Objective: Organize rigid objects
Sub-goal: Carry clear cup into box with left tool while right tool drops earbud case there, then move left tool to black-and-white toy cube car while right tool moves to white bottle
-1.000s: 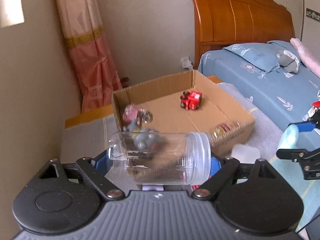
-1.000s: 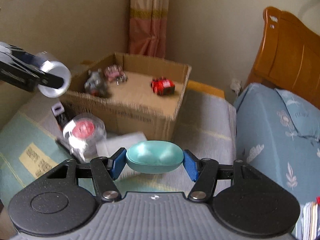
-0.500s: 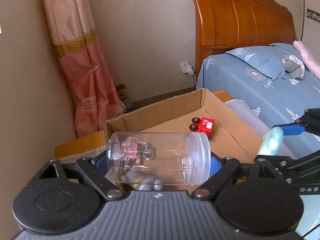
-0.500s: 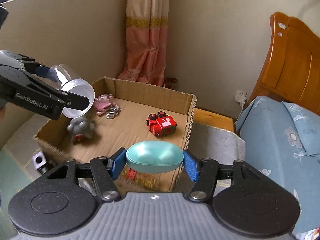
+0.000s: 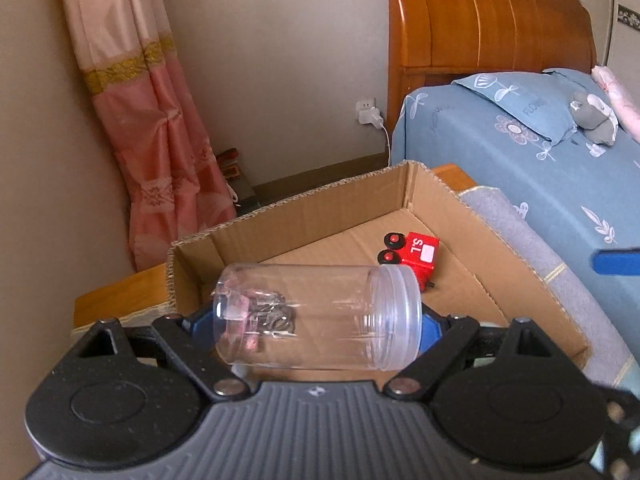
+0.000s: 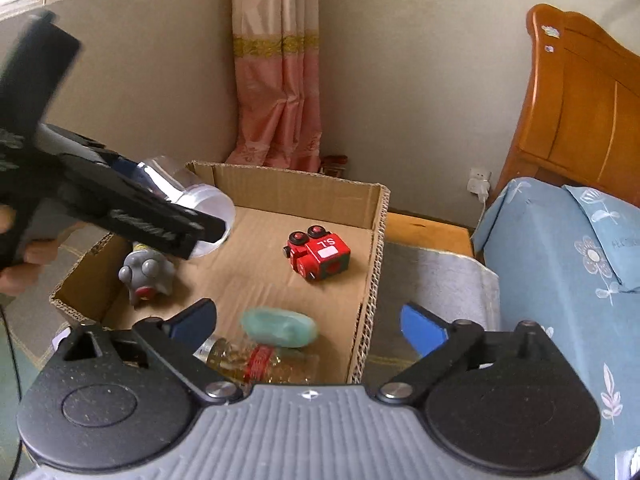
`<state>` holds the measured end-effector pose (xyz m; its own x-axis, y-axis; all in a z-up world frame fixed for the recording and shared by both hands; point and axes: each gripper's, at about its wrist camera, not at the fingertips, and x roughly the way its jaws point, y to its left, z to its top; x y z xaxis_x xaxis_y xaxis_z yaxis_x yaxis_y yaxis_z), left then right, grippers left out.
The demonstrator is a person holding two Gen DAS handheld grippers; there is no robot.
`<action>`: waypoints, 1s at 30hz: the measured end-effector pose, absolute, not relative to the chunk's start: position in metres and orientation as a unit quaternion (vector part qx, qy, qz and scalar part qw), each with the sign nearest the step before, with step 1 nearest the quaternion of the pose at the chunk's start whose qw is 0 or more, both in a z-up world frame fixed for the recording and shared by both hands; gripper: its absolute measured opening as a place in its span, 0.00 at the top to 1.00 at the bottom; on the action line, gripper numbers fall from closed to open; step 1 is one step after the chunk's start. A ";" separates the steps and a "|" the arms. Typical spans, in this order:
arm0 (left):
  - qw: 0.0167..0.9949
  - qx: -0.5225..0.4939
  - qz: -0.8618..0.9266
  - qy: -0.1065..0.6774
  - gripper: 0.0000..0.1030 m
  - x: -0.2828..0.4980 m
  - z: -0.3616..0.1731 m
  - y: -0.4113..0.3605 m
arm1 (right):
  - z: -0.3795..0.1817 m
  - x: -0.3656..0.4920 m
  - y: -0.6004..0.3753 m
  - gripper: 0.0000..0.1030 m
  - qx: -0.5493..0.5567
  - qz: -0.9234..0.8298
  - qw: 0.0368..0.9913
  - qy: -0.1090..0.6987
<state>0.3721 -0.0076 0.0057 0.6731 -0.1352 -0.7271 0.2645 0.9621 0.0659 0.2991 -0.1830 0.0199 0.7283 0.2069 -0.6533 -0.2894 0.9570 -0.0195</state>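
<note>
Left wrist view: left claw (image 5: 318,318) was clamped on a clear plastic jar (image 5: 316,316), jar lying sideways across the pads, open mouth toward 3 o'clock, base toward 9. Jar hung over the near-left part of the cardboard box (image 5: 304,216). Pink-and-metal trinket (image 5: 260,314) showed through the jar wall at its 9 o'clock end; could not tell if inside the jar or below it in the box. Red toy car (image 5: 412,254) sat on the box floor, at 1 o'clock from the jar mouth, just beyond it. Blue pad of the other claw poked in at the 3 o'clock edge. Bed (image 5: 520,152) with blue sheet at 2 o'clock, grey plush (image 5: 592,120) on it. Pink curtain (image 5: 152,120) at 10 o'clock.

Right wrist view: right claw (image 6: 308,326) stood wide apart, jaws having just been opening, pads touching nothing. Teal oval case (image 6: 280,327) was between the pads but free of them, blurred, above the near end of the box, over a glass bottle with a red label (image 6: 260,358). Whether the case had landed: cannot tell. Red toy car (image 6: 318,256) at box centre, 12 o'clock from the case. Grey toy figure (image 6: 146,274) at 10 o'clock, near the left wall. Left claw with the jar (image 6: 196,208) came in from 9 o'clock, a hand (image 6: 24,256) gripping its handle.
</note>
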 end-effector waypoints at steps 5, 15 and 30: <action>0.913 0.076 -0.096 0.388 0.08 0.379 0.003 -0.014 | 0.023 0.283 -0.188 0.00 -0.060 0.132 0.928 0.343; 0.909 0.072 -0.098 0.399 0.06 0.349 0.021 -0.011 | 0.020 0.257 -0.188 0.00 -0.062 0.130 0.925 0.352; 0.916 0.074 -0.087 0.386 0.05 0.267 0.027 0.000 | 0.008 0.198 -0.188 0.00 -0.040 0.116 0.928 0.351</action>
